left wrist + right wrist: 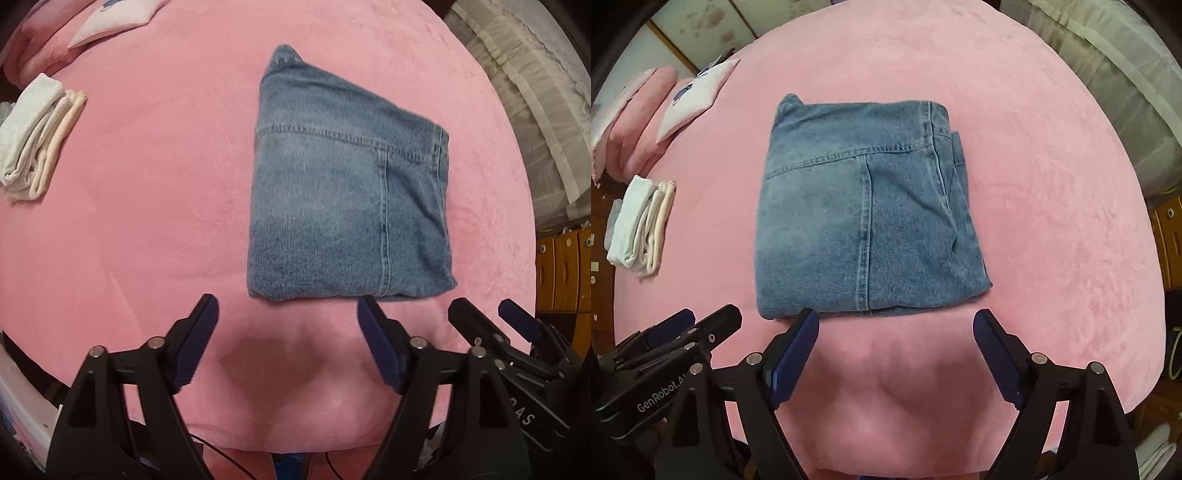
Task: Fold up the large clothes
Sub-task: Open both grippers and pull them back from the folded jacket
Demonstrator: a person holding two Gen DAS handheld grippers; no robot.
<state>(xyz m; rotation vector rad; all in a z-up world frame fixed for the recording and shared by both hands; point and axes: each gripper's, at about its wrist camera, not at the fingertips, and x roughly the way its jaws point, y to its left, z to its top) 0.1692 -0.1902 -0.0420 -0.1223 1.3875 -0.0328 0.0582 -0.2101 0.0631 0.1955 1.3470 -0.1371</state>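
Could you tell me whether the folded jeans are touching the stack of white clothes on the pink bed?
Apart. The left wrist view shows bare pink blanket between the jeans and the white clothes.

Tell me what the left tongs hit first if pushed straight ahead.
Likely the near folded edge of the jeans: the open left tongs point right at it, above the pink blanket. Height is unclear.

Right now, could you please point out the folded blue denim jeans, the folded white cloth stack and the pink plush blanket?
Folded blue denim jeans (864,221): right wrist view, centre seam.
Folded white cloth stack (35,136): left wrist view, top layer.
Pink plush blanket (155,221): left wrist view, bare area.
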